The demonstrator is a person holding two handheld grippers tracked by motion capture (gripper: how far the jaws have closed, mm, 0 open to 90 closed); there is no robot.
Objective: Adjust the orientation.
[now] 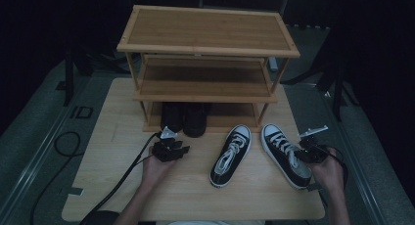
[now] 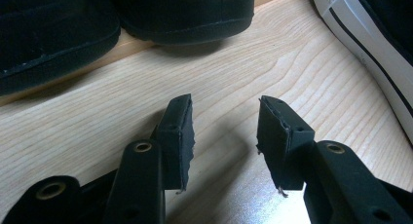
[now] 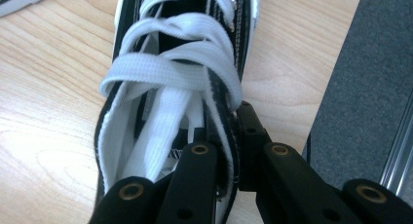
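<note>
Two black-and-white lace-up sneakers lie on the wooden table (image 1: 122, 186). The left sneaker (image 1: 230, 155) rests near the middle, toe towards the rack. My right gripper (image 1: 308, 154) is shut on the side wall of the right sneaker (image 1: 284, 154), one jaw inside the opening and one outside; the right gripper view has the white laces (image 3: 170, 73) just ahead. My left gripper (image 1: 170, 149) is open and empty above bare table (image 2: 224, 131), in front of two black shoes (image 1: 183, 118) on the rack's bottom shelf. Their toes (image 2: 185, 14) sit close ahead.
A three-tier bamboo shoe rack (image 1: 208, 32) stands at the back of the table. A white sneaker sole (image 2: 370, 53) lies to the right of my left gripper. Grey floor (image 3: 370, 87) lies beyond the table's right edge. A cable (image 1: 63, 142) loops on the floor at left.
</note>
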